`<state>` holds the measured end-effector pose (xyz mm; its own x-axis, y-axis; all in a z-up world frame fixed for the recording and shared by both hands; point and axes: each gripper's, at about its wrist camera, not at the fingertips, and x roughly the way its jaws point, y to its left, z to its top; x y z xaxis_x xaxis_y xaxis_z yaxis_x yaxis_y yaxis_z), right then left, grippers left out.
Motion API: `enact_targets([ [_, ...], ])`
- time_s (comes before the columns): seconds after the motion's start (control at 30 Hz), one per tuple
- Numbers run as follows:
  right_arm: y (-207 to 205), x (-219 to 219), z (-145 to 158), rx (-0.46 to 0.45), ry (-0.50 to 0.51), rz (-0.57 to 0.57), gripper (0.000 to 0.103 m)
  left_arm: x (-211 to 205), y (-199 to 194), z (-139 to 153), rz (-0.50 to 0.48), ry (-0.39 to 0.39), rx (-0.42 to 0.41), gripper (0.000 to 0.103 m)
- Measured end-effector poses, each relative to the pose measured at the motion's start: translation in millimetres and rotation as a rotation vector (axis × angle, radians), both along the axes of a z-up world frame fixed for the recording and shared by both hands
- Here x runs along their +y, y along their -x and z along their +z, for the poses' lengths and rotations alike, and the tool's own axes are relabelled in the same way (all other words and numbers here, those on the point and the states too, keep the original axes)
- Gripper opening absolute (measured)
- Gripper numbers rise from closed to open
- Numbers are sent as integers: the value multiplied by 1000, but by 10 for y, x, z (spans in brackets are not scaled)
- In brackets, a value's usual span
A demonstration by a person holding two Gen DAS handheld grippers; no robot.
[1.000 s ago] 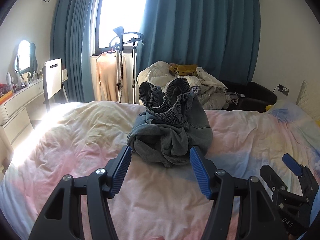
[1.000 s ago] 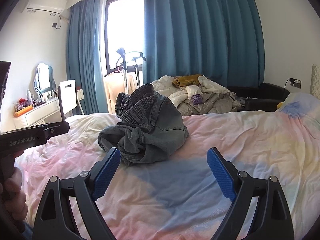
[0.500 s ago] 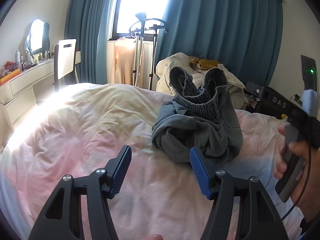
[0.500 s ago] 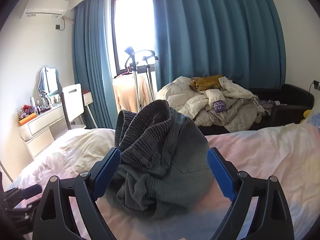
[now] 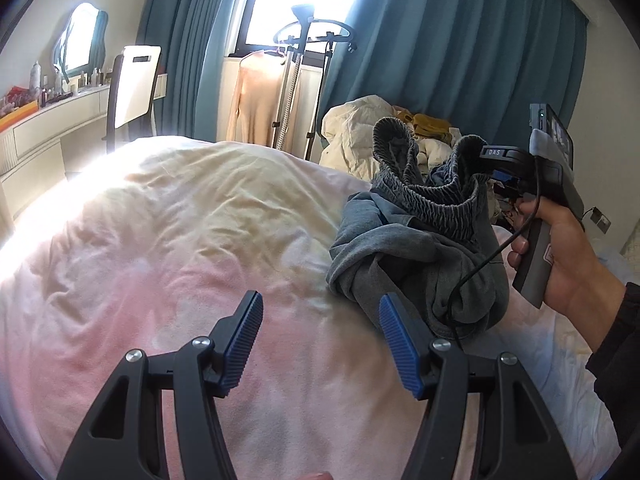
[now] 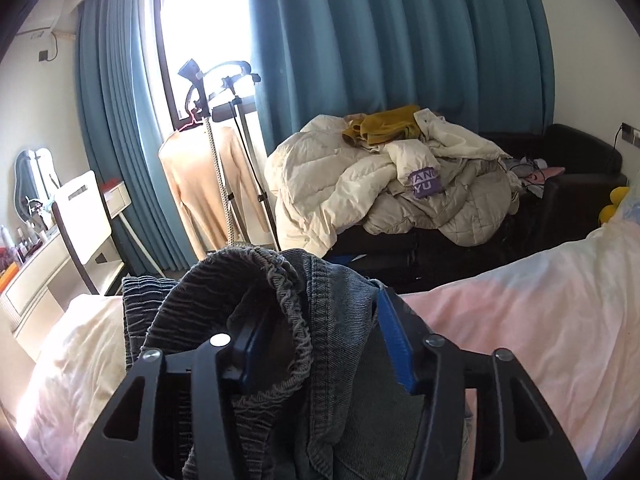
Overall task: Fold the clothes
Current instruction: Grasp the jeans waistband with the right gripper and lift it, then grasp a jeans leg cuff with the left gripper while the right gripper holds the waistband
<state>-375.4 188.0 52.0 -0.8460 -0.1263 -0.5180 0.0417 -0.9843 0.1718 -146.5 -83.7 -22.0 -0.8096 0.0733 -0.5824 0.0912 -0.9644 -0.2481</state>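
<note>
left gripper (image 5: 320, 344) hangs wide open over the bed (image 5: 160, 240), nothing between its pads, the jeans (image 5: 420, 248) just off at its 2 o'clock. over to the right gripper (image 6: 316, 340): it has swept in from open bedding and its jaws have just been closing, now clamped on the elastic waistband. that looks like the first real grab. the jeans sit bunched mid-bed, grey-blue denim, crumpled, waistband standing up at 12 o'clock.
</note>
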Motion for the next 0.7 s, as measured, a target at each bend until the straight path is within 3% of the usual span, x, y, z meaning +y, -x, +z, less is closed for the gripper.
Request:
enact_targets([
  [0.03, -27, 0, 16, -1, 4, 7, 10, -24, -5, 2, 5, -13, 1, 63],
  [0.1, -173, -15, 97, 17, -5, 10, 7, -69, -18, 15, 13, -42, 4, 63],
  [0.3, -1013, 51, 502, 112, -11, 26, 7, -105, -137, 116, -12, -132, 42, 63],
  [0.47, -1821, 307, 774, 156, 39, 37, 7, -65, -277, 196, -91, -220, 61, 63],
  [0.7, -2907, 772, 837, 190, 95, 26, 7, 95, -493, 244, -240, -320, 76, 63],
])
